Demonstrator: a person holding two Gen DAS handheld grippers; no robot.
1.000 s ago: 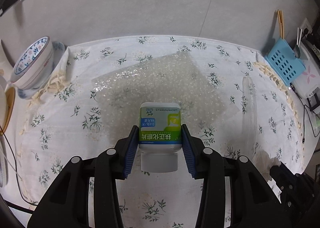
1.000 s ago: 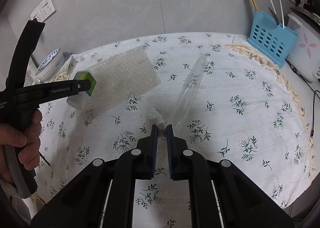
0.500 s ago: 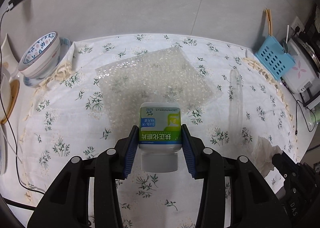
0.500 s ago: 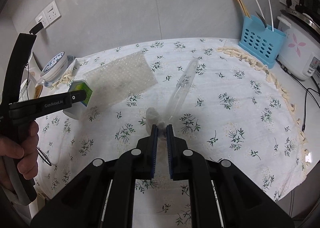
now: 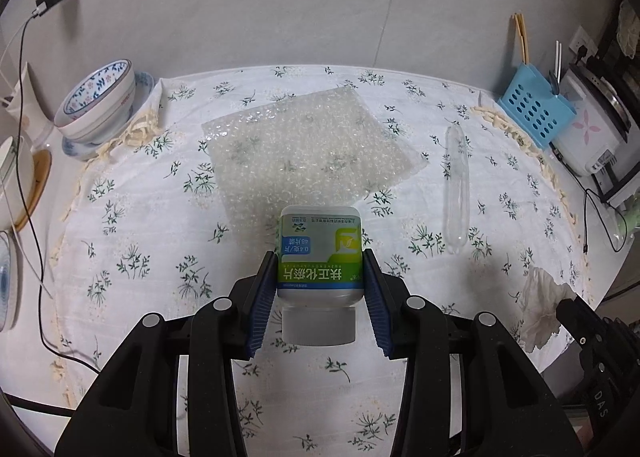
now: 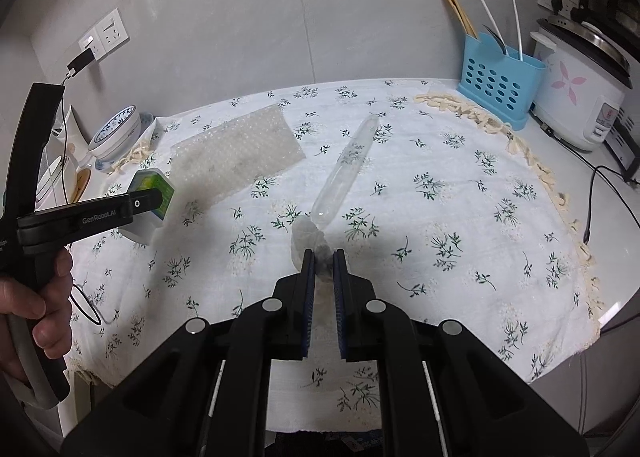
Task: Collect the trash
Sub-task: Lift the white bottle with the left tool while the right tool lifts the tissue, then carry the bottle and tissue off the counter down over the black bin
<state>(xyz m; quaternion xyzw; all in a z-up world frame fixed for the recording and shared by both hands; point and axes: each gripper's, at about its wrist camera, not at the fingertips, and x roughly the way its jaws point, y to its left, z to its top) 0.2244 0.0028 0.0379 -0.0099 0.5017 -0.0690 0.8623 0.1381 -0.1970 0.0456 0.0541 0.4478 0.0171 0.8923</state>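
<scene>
Left tool [image 5: 320, 281] is clamped on the pill bottle [image 5: 319, 257], cap toward the camera, clear of the tabletop [image 5: 140, 217]. Right tool [image 6: 324, 269] is pinched shut on a crumpled tissue [image 6: 306, 235]. Bubble wrap [image 5: 308, 153] and clear tube [image 5: 456, 189] lie ahead of the tools, probably next.

right gripper [image 6: 323, 257]: jaws clamped on crumpled tissue [image 6: 306, 237] | clear tube [image 6: 346, 171] on tablecloth [image 6: 460, 217]

My left tongs [image 5: 320, 289] and right tongs [image 6: 324, 269] are matte black with blue ribbed pads, silver screws and white "GenRobot.AI" lettering.
</scene>
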